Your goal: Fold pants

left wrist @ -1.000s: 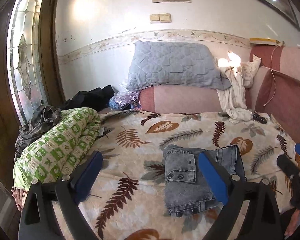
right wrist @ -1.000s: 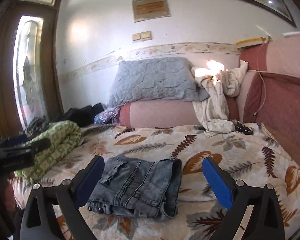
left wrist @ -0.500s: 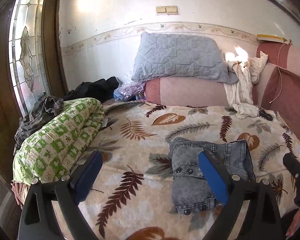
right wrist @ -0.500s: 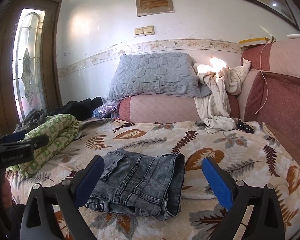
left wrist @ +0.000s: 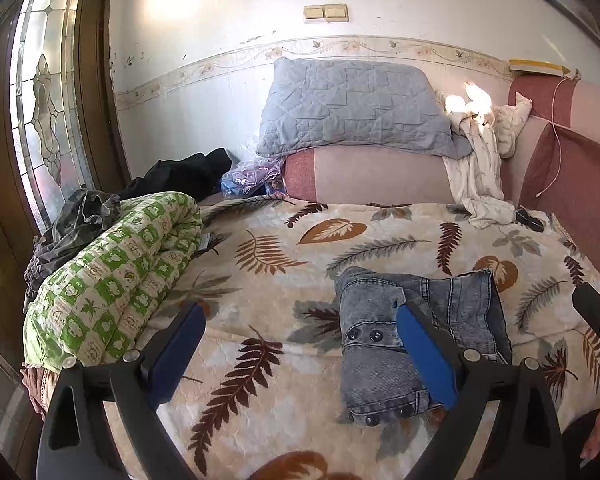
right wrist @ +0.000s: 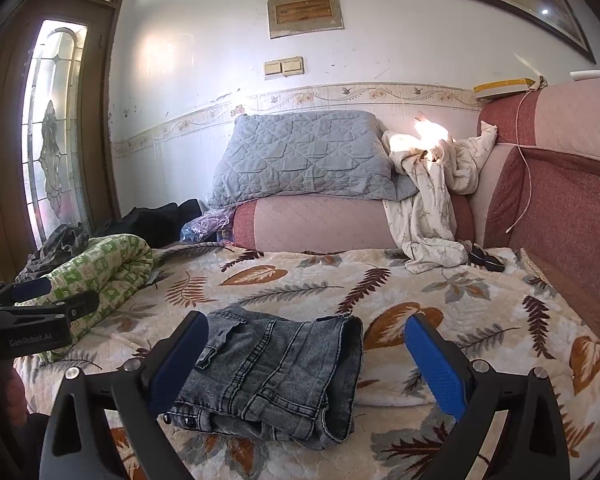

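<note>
Pants [right wrist: 272,376] folded on bedspread [right wrist: 480,308], both grippers [left wrist: 300,348] [right wrist: 306,360] spread apart, empty, above near edge.

Folded grey pants [right wrist: 272,376] on leaf-print bedspread [right wrist: 440,304]. Right gripper [right wrist: 306,360] above them, blue fingers wide apart, empty.

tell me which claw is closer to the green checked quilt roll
Left. The left claw hangs open beside the green checked quilt roll; the right claw sits open over the folded jeans, farther away.
</note>
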A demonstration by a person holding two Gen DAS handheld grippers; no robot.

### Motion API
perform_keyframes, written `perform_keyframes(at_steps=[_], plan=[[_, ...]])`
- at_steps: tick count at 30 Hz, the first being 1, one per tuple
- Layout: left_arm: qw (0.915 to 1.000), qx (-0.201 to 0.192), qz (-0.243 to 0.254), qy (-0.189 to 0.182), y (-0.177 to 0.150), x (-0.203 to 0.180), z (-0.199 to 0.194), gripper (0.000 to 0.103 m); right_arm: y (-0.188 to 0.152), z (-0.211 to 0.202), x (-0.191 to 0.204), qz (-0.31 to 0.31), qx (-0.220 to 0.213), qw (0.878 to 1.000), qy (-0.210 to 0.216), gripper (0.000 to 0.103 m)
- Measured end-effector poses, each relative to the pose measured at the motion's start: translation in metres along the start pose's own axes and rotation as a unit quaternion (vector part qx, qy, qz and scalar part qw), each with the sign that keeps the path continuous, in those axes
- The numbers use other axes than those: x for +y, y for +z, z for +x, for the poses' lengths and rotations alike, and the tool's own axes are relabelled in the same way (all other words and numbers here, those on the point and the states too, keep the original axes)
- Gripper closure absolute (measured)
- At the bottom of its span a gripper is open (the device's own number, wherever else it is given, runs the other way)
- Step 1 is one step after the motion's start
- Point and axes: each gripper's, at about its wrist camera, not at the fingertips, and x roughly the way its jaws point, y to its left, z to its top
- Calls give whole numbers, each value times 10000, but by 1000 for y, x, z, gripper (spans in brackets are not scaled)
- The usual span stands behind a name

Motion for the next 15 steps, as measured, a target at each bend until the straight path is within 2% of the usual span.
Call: perform_keyframes(at_steps=[15], plan=[[10000,44,12,78,-1,1,3,6,-1,8,9,-65,83,9999,134,3]])
